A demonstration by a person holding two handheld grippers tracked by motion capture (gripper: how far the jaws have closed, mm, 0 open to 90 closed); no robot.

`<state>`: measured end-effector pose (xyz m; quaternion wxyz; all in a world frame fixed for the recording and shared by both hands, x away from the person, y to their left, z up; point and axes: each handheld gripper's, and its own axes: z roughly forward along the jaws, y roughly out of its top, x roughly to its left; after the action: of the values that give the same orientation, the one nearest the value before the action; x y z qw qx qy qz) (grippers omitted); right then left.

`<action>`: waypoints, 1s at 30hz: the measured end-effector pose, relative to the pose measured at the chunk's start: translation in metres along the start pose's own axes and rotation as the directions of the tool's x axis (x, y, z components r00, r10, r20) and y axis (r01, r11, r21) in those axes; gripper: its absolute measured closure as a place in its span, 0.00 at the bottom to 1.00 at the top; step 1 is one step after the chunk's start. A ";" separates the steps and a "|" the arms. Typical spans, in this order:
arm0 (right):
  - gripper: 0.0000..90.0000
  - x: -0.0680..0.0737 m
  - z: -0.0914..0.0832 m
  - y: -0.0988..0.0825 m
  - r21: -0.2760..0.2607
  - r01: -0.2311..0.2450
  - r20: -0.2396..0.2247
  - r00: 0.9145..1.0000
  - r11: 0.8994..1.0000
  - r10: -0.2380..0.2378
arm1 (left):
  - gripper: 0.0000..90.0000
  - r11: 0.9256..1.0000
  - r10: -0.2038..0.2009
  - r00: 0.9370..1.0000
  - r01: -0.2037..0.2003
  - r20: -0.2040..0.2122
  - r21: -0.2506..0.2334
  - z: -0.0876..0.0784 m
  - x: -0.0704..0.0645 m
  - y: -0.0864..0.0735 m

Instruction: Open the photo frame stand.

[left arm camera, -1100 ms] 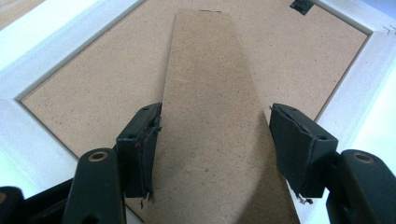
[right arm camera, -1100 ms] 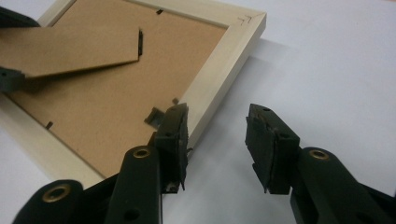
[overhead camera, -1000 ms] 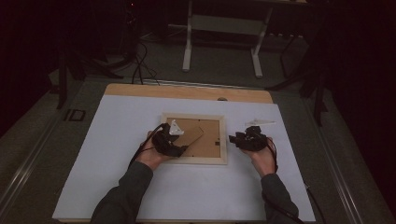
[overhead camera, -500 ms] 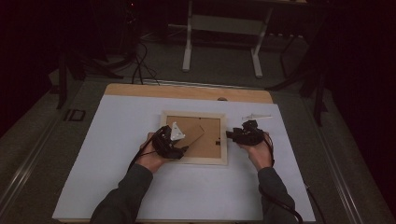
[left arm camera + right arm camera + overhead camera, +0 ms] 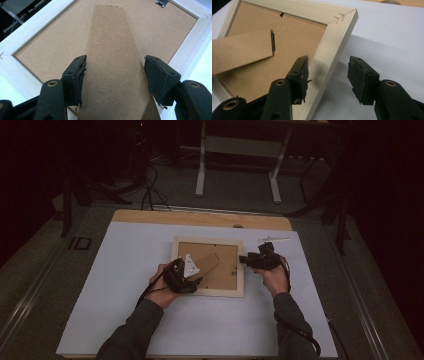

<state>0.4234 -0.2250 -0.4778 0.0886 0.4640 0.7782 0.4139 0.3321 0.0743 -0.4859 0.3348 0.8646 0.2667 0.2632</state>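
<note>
A pale wooden picture frame (image 5: 207,293) lies face down on the white table cover, brown backing up. Its cardboard stand (image 5: 208,264) is swung up off the backing. My left gripper (image 5: 194,280) is at the frame's near left corner, shut across the width of the stand (image 5: 112,50), a pad on each edge. My right gripper (image 5: 246,260) is at the frame's right side. Its jaws have just been opening and now straddle the frame's side rail (image 5: 332,47) with both pads off it. The stand (image 5: 239,52) also shows raised in the right gripper view.
A small white object (image 5: 273,240) lies behind the right gripper near the cover's back edge. A metal hanger clip (image 5: 162,3) sits on the frame's far rail. The cover (image 5: 125,270) lies on a wooden table (image 5: 200,217); cables and a desk's legs are beyond.
My right gripper has moved in toward the frame's right rail and its jaws have spread wider. The left gripper and the stand have stayed put.
</note>
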 end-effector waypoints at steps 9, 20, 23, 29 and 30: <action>0.54 0.002 0.006 0.011 0.017 -0.013 -0.025 1.000 1.000 0.013 | 0.42 0.999 0.029 0.999 -0.030 -0.026 -0.023 -0.003 -0.005 -0.001; 0.54 -0.006 0.013 0.013 0.042 -0.068 -0.093 0.993 0.997 0.072 | 0.42 0.998 0.047 0.998 -0.049 -0.041 -0.047 -0.005 -0.008 -0.002; 0.57 -0.008 0.013 0.013 0.048 -0.085 -0.109 0.990 0.995 0.090 | 0.42 0.997 0.047 0.998 -0.049 -0.039 -0.052 -0.006 -0.007 -0.003; 0.63 -0.012 0.007 0.009 0.034 -0.118 -0.126 0.985 0.992 0.121 | 0.42 0.997 0.049 0.998 -0.051 -0.033 -0.061 -0.006 -0.006 -0.005; 0.63 -0.012 0.007 0.009 0.035 -0.118 -0.125 0.985 0.992 0.121 | 0.42 0.997 0.042 0.999 -0.044 -0.028 -0.062 -0.006 -0.006 -0.005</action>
<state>0.4396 -0.2286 -0.4781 0.0077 0.4837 0.7586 0.4365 0.3230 0.0760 -0.4874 0.3526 0.8555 0.2440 0.2901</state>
